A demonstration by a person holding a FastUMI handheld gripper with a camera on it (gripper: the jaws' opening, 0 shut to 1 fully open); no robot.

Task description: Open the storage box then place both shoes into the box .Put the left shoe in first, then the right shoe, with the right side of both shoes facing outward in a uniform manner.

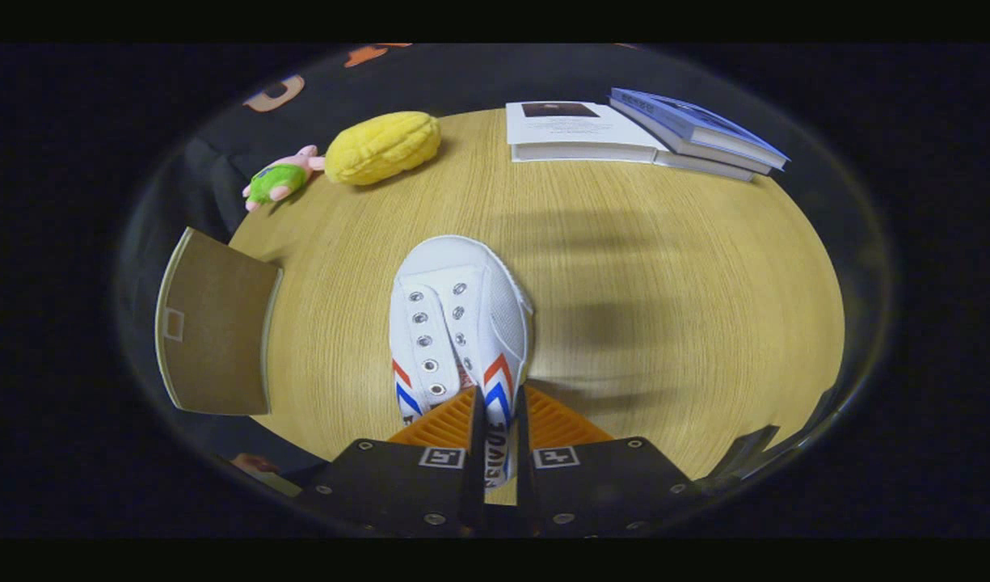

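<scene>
Your gripper (495,440) is clamped nearly closed on the white shoe's (458,323) side wall at centre frame; its long axis runs straight ahead, toe away, while the storage box (216,327) lies at left.

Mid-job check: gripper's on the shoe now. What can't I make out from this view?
- White shoe, gripper view: the heel is hidden behind the gripper, whose fingers press its side wall.
- Brown flap left of the shoe: the box body is cut off at the edge.
- Books beyond: cover text too small.
</scene>
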